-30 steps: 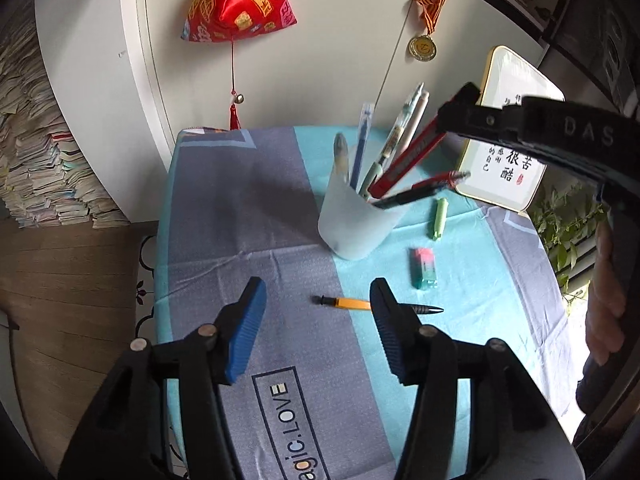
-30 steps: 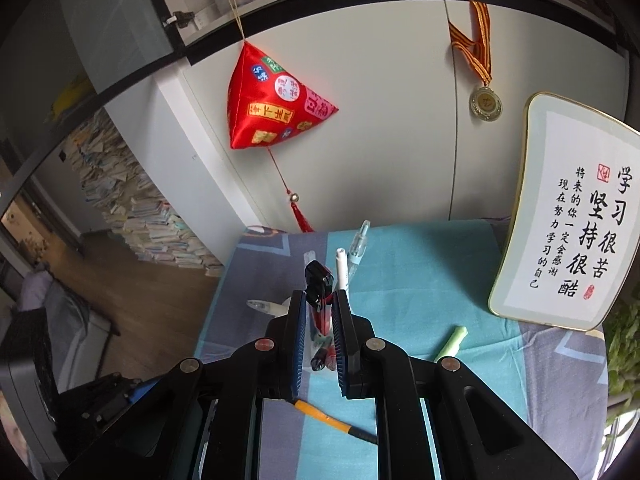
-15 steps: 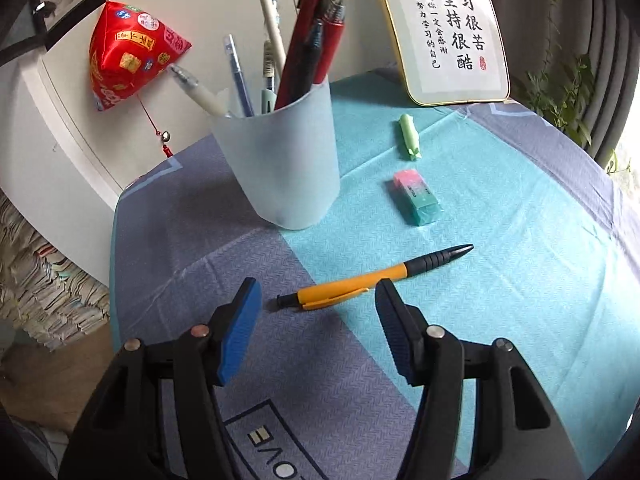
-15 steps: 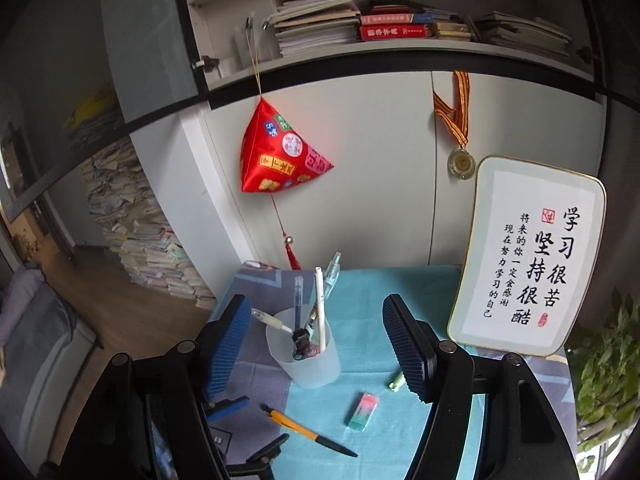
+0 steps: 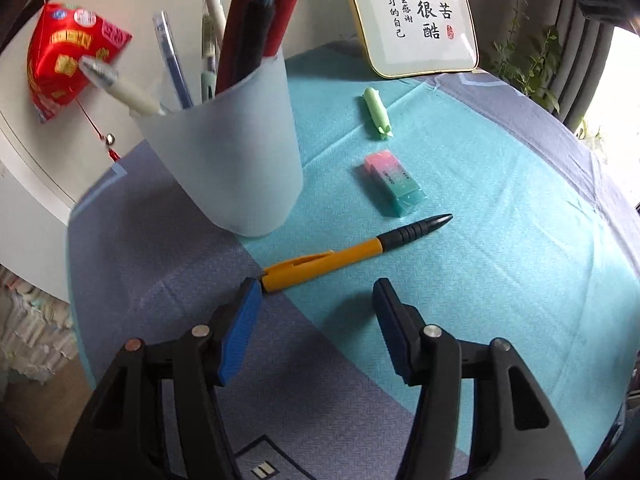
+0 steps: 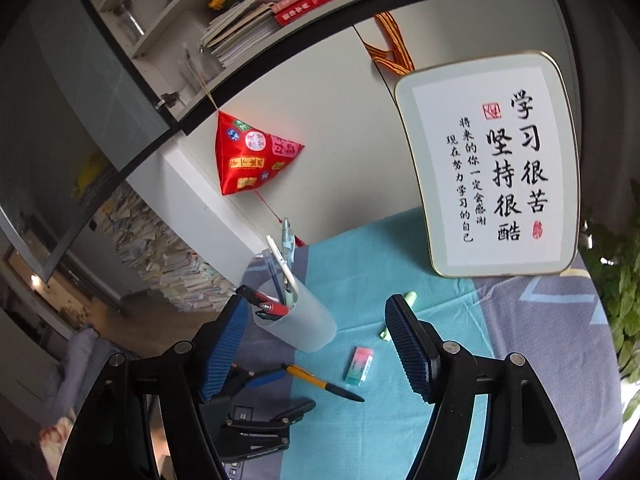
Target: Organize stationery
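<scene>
Stationery left loose: orange pen (image 5: pixel 352 254), pink-and-teal eraser (image 5: pixel 394 182) and small green piece (image 5: pixel 378 114) lie flat on the desk (image 5: pixel 520 240), apart from each other, so these are what remains to tidy.
Pen cup (image 5: pixel 228 160): stands upright just beyond the orange pen, already full of pens leaning on its rim; likely where the loose ones belong.
Left hand-held gripper (image 5: pixel 316 300): jaws partly apart and empty, low over the cloth, its left pad at the pen's clip end, placed to straddle the barrel.
Right hand-held gripper (image 6: pixel 316 336): jaws have just been opening, now wide with nothing between them, held high and back from the cup.
Plaque (image 6: pixel 492 168): propped against the wall, black Chinese calligraphy with red seals.
Eraser print: too small to read, possibly a brand name.
Red ornament (image 6: pixel 250 160): hangs on the wall, small patches, unreadable.
</scene>
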Available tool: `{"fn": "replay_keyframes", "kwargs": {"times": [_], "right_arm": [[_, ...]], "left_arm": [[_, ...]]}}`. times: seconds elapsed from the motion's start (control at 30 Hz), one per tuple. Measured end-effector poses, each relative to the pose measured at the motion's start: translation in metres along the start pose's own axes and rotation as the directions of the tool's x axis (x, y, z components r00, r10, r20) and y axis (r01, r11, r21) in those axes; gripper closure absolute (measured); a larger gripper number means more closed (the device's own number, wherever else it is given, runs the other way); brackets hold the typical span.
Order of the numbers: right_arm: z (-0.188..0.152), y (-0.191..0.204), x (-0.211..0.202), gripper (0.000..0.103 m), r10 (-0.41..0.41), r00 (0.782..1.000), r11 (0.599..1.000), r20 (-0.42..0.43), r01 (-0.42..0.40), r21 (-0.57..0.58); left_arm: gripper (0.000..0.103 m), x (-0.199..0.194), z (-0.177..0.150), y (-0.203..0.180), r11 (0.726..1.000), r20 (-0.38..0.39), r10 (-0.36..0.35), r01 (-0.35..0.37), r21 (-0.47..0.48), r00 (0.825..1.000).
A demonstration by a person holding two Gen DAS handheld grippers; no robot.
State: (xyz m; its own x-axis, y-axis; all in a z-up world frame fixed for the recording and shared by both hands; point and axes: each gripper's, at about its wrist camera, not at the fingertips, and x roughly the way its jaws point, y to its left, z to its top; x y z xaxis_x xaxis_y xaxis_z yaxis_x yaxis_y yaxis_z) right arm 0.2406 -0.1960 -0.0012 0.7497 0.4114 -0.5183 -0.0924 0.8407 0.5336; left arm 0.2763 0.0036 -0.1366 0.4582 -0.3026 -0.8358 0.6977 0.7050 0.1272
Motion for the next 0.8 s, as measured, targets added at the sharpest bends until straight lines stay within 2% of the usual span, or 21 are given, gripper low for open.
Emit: {"fn": "replay_keyframes", "kwargs": {"times": [0.1, 0.2, 0.23, 0.3, 0.37, 0.4, 0.43, 0.47, 0.57, 0.8], "right_arm": [[-0.005, -0.010, 0.001, 0.032, 0.017, 1.000, 1.000, -0.019, -0.016, 0.024], [-0.006, -0.015, 0.001, 0.032, 0.015, 1.000, 1.000, -0.014, -0.015, 0.025], [-0.007, -0.017, 0.001, 0.032, 0.020, 1.000, 0.999, -0.011, -0.020, 0.034], [-0.008, -0.021, 0.001, 0.032, 0.038, 0.999, 0.997, -0.011, -0.038, 0.062], [-0.009, -0.025, 0.000, 0.032, 0.048, 0.999, 0.996, -0.021, -0.047, 0.070], [-0.011, -0.026, -0.001, 0.032, 0.042, 0.999, 0.997, -0.024, -0.041, 0.060], [-0.012, -0.026, -0.003, 0.032, 0.027, 0.999, 0.999, -0.022, -0.026, 0.044], [-0.013, -0.027, -0.004, 0.032, 0.012, 1.000, 0.999, -0.018, -0.011, 0.031], [-0.017, -0.034, -0.009, 0.032, -0.001, 1.000, 0.999, -0.009, 0.001, 0.032], [-0.025, -0.043, -0.007, 0.032, 0.060, 0.998, 0.994, -0.038, -0.056, 0.090]], "left_arm": [[0.045, -0.011, 0.001, -0.009, 0.993, 0.063, 0.057, -0.063, 0.100, 0.996], [0.041, 0.001, 0.005, -0.013, 0.983, -0.011, 0.012, -0.010, 0.181, 1.000], [0.039, 0.002, 0.007, -0.012, 0.982, 0.003, 0.004, -0.005, 0.188, 1.000], [0.036, 0.008, 0.015, -0.008, 0.984, -0.031, -0.032, 0.037, 0.173, 0.999], [0.043, 0.012, 0.020, 0.001, 0.989, -0.070, -0.108, 0.115, 0.098, 0.992], [0.048, 0.012, 0.020, 0.003, 0.989, -0.069, -0.121, 0.126, 0.082, 0.990], [0.072, 0.012, 0.019, 0.004, 0.980, -0.080, -0.181, 0.187, 0.065, 0.980], [0.084, 0.010, 0.018, 0.005, 0.974, -0.086, -0.219, 0.223, 0.042, 0.972], [0.094, 0.001, 0.010, -0.004, 0.976, -0.111, -0.192, 0.201, 0.078, 0.975], [0.096, -0.021, -0.009, -0.031, 0.974, -0.172, -0.154, 0.179, 0.141, 0.973]]}}
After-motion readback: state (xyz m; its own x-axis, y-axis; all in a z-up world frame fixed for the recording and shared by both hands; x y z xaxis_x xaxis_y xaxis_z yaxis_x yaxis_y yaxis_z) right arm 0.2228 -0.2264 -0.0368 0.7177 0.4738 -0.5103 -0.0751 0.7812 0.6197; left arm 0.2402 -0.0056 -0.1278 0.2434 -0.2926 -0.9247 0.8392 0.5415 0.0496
